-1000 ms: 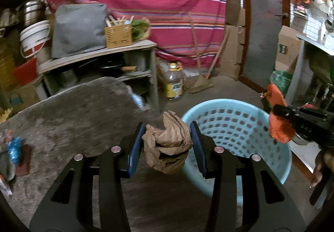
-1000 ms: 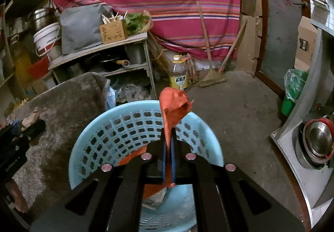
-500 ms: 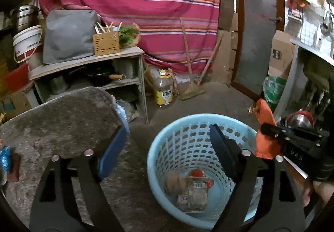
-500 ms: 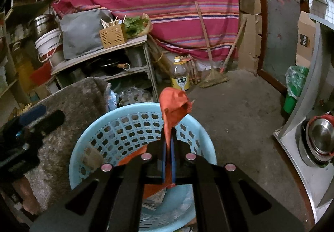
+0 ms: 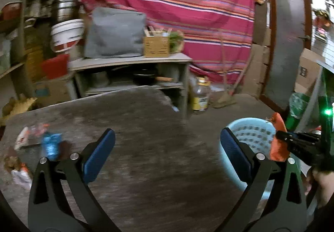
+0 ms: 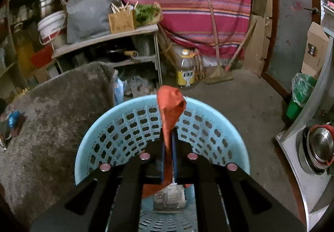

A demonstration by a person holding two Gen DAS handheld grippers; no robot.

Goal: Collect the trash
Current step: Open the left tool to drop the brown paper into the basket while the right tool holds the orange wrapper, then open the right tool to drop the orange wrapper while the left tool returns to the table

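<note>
My left gripper (image 5: 167, 144) is wide open and empty above the grey table (image 5: 146, 127). Trash lies at the table's left: a blue wrapper (image 5: 50, 144), a white and red wrapper (image 5: 23, 138) and more scraps. The light blue basket (image 5: 250, 134) stands on the floor to the right. My right gripper (image 6: 168, 138) is shut on an orange wrapper (image 6: 171, 106) and holds it over the basket (image 6: 129, 127). It also shows in the left wrist view (image 5: 277, 144). A printed packet (image 6: 169, 196) lies in the basket's bottom.
A shelf unit (image 5: 129, 65) with a grey bag, a wooden box and pots stands behind the table. An oil bottle (image 5: 200, 94) and a broom (image 5: 227, 98) are on the floor. A green bin (image 6: 300, 94) and a steel bowl (image 6: 321, 146) are at the right.
My left gripper opened and dropped the crumpled brown paper into the basket, then swung left over the table. My right gripper stays over the basket with the orange wrapper.
</note>
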